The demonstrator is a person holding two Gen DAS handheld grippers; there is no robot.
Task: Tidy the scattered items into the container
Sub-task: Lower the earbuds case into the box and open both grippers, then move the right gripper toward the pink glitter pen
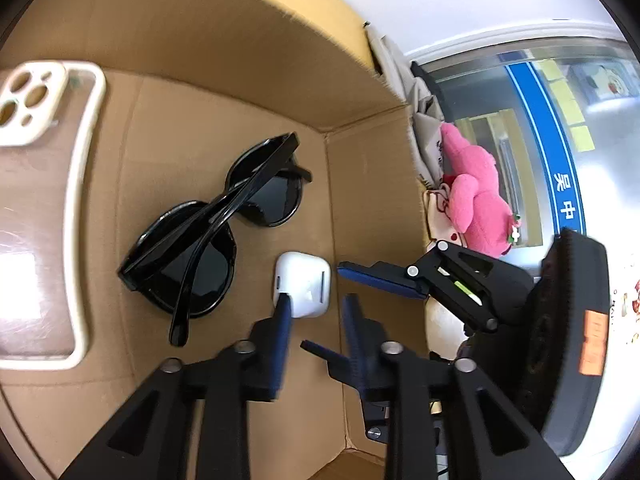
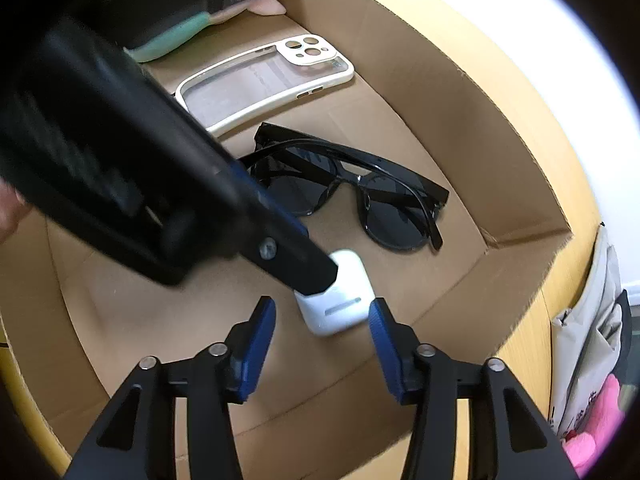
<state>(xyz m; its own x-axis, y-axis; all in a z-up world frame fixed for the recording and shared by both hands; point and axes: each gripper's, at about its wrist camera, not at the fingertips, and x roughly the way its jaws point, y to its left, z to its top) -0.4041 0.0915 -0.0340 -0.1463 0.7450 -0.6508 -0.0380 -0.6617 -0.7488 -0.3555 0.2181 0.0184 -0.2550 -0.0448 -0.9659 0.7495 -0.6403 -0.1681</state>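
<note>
An open cardboard box [image 1: 200, 20] [image 2: 480, 120] holds black sunglasses [image 1: 200, 264] [image 2: 392, 220], a clear phone case with a cream rim [image 1: 40, 200] [image 2: 248, 88] and a white earbud case [image 1: 304, 276] [image 2: 340, 312]. My left gripper [image 1: 318, 304] is open inside the box. One pad overlaps the earbud case's near corner and the other stands apart from it. In the right wrist view one of its fingers [image 2: 308, 264] lies across the top of the earbud case. My right gripper [image 2: 322, 306] hangs open above the earbud case, a pad on each side, gripping nothing.
Beyond the box's right wall are a pink plush toy [image 1: 472, 200] and a pale cloth bag [image 1: 424, 120] [image 2: 592, 340]. A fingertip [image 2: 268, 6] and a teal item [image 2: 172, 36] show at the box's far edge. The box stands on a yellow table [image 2: 540, 320].
</note>
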